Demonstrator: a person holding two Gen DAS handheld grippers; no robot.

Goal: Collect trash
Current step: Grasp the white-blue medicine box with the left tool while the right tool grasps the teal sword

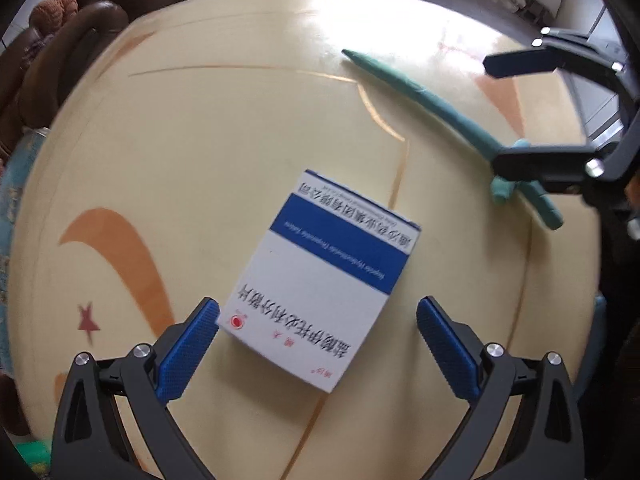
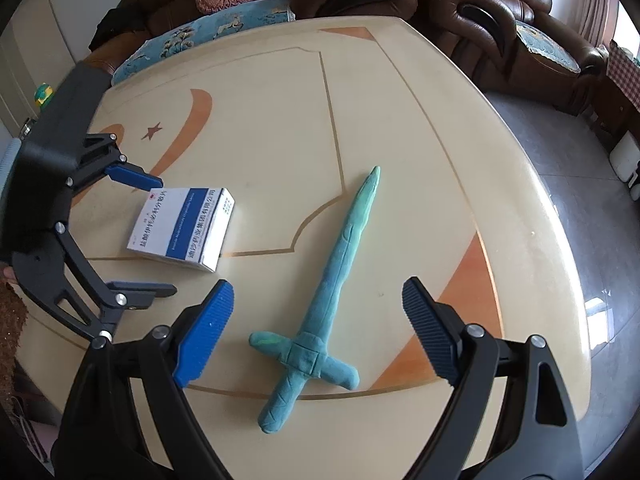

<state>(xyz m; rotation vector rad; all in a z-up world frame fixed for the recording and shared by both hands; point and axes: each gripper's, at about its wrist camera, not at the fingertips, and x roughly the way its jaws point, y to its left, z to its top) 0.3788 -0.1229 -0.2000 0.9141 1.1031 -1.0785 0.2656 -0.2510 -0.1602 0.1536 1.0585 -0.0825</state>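
Medicine box (image 1: 320, 276) lies flat on the table (image 1: 224, 128) just ahead of the left gripper (image 1: 318, 346), its long axis running roughly along the fingers, jaws spread wide and clear of both long sides. Right gripper (image 2: 318, 332), also spread and empty, straddles the plush sword's (image 2: 324, 308) hilt, farther from the box.

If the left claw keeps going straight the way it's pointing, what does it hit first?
Most likely the white-and-blue medicine box: it lies flat on the table, between the open left claw fingers. Exact depth is unclear.
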